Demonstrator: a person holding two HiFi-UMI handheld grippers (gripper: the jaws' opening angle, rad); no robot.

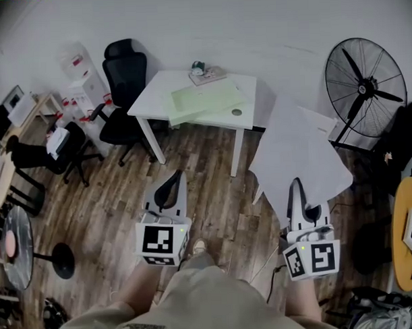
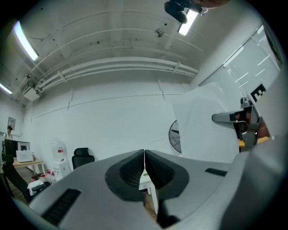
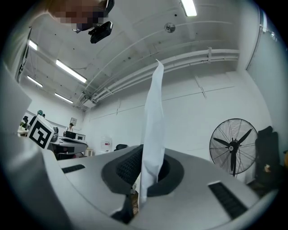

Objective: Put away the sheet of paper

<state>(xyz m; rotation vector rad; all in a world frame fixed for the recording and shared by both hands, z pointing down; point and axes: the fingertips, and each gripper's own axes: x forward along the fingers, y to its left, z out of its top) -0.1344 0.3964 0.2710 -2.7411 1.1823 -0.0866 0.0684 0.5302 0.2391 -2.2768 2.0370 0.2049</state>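
A white sheet of paper (image 1: 296,147) hangs in the air at the right, above the wooden floor, pinched at its near edge by my right gripper (image 1: 296,185). In the right gripper view the sheet of paper (image 3: 153,130) stands edge-on between the shut jaws and rises upward. My left gripper (image 1: 174,182) is held at the left over the floor, its jaws shut on nothing (image 2: 144,167). The left gripper view shows the sheet of paper (image 2: 202,126) to the right with the right gripper (image 2: 238,117) on it.
A white table (image 1: 156,95) stands ahead with a pale green folder (image 1: 207,100) and a small stack of things (image 1: 206,74) on it. A black office chair (image 1: 122,89) is to its left. A standing fan (image 1: 365,87) is at the right. A round table (image 1: 405,234) is far right.
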